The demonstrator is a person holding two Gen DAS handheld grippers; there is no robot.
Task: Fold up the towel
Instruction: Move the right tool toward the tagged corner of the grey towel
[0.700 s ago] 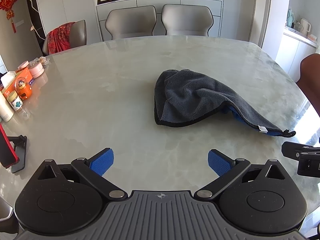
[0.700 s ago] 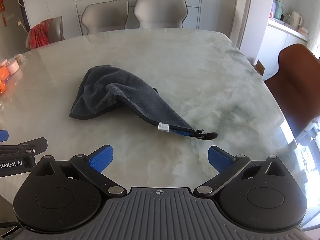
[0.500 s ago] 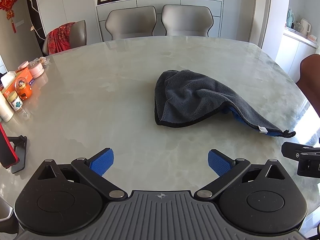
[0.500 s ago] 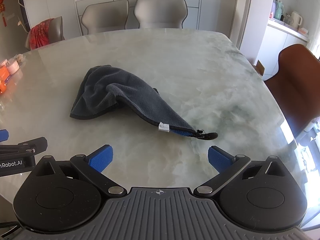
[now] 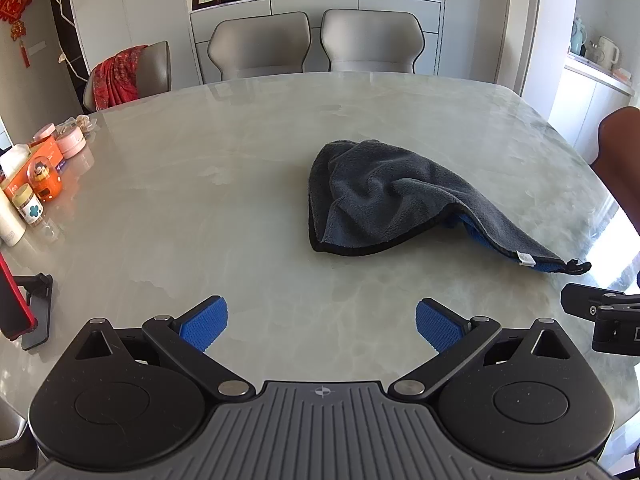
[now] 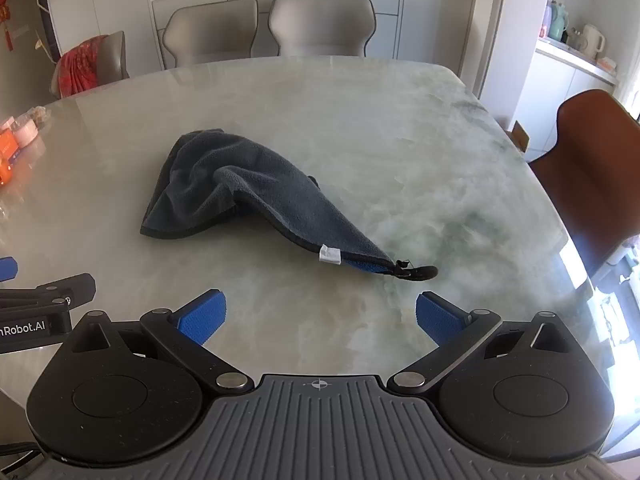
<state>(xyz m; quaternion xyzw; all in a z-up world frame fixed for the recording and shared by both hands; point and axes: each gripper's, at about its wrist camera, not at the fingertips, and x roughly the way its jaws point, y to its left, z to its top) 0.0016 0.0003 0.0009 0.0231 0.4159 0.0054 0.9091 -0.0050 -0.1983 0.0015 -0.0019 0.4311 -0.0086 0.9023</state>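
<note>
A dark grey towel with black edging and a blue underside lies crumpled on the marble table, tapering to a corner with a white tag and a black loop. It also shows in the right wrist view, with its tag and loop just ahead of my right gripper. My left gripper is open and empty, well short of the towel. My right gripper is open and empty, close before the tagged corner. Part of the right gripper shows at the left view's right edge.
Jars, boxes and an orange toy stand at the table's left edge, with a red phone on a stand nearer. Grey chairs sit at the far side. A brown chair stands to the right.
</note>
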